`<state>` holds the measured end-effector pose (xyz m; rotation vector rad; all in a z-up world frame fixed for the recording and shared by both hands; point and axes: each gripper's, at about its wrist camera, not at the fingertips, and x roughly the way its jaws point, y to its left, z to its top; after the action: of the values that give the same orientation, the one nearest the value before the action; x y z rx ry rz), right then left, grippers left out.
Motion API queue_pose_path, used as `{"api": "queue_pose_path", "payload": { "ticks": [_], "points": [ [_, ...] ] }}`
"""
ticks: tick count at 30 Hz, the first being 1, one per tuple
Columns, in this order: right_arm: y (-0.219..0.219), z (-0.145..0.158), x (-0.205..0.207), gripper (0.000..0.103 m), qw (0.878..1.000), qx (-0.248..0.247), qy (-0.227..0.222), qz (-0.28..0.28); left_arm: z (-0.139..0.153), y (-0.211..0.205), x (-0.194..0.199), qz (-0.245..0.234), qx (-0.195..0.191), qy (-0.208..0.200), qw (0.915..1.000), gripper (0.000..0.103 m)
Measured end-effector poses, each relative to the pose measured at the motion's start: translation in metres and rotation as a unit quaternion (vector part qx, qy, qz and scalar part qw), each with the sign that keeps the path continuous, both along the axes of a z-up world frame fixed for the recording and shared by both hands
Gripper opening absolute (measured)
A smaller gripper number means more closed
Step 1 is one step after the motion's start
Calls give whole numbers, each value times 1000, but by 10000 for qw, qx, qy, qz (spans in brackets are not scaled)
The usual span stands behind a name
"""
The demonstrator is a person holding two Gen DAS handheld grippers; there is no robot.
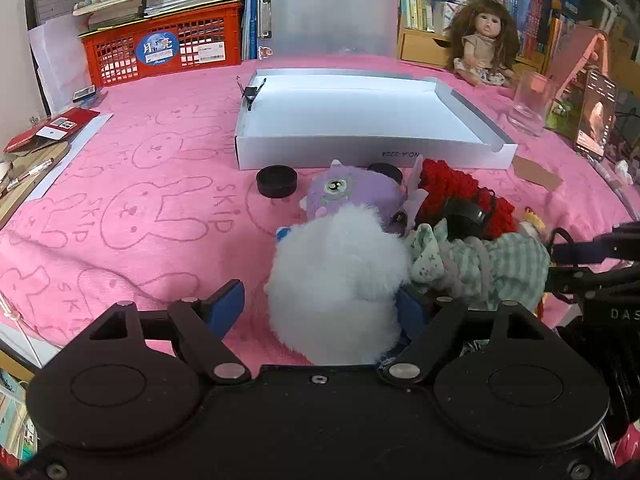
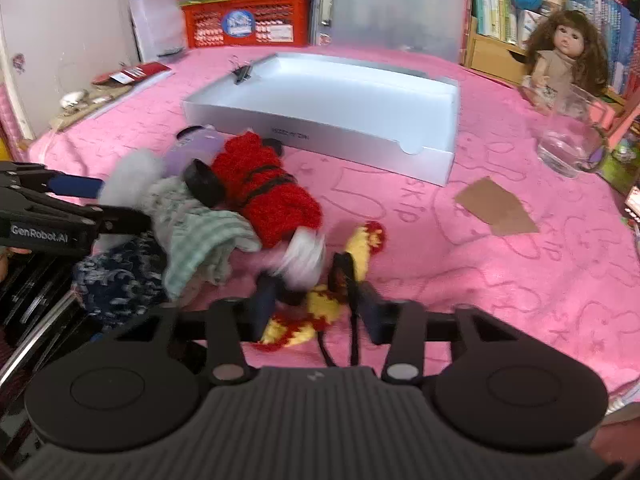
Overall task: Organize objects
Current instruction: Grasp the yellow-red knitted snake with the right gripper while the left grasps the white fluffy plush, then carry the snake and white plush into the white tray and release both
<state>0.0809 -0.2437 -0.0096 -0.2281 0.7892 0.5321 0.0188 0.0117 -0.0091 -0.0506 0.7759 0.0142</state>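
Observation:
A pile of soft toys lies on the pink cloth in front of an empty white box point(image 1: 360, 148). My left gripper point(image 1: 320, 304) is open, its blue pads either side of a white fluffy toy point(image 1: 340, 272). A purple plush point(image 1: 356, 196), a red knitted toy point(image 1: 460, 188) and a green checked cloth doll point(image 1: 500, 264) lie beside it. My right gripper point(image 2: 316, 312) is open around a yellow and red knitted toy point(image 2: 320, 312) with black straps, next to the red knitted toy point(image 2: 268, 196). The white box point(image 2: 320, 120) stands behind.
A black round lid point(image 1: 277, 181) lies by the box. A glass cup point(image 2: 568, 136), a doll point(image 2: 560, 52), a brown card piece point(image 2: 496, 208) and a phone point(image 1: 596, 116) stand at the right. A red crate point(image 1: 168, 48) and books line the back.

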Motion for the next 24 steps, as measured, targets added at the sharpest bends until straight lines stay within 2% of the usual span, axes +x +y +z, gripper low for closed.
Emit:
{"api": "queue_pose_path", "payload": {
  "ticks": [4, 8, 9, 24],
  "points": [
    [-4, -1, 5, 37, 9998, 72, 121, -109, -3, 1, 5, -36, -114, 24, 9999, 74],
    [-3, -1, 4, 29, 9999, 41, 92, -96, -4, 1, 7, -88, -230, 20, 9997, 58],
    [-3, -1, 4, 28, 9999, 43, 88, -97, -4, 1, 6, -64, -239, 10, 9997, 57],
    [-12, 21, 14, 27, 9988, 189, -273, -373, 20, 16, 6, 56, -365, -312, 9988, 56]
  ]
}}
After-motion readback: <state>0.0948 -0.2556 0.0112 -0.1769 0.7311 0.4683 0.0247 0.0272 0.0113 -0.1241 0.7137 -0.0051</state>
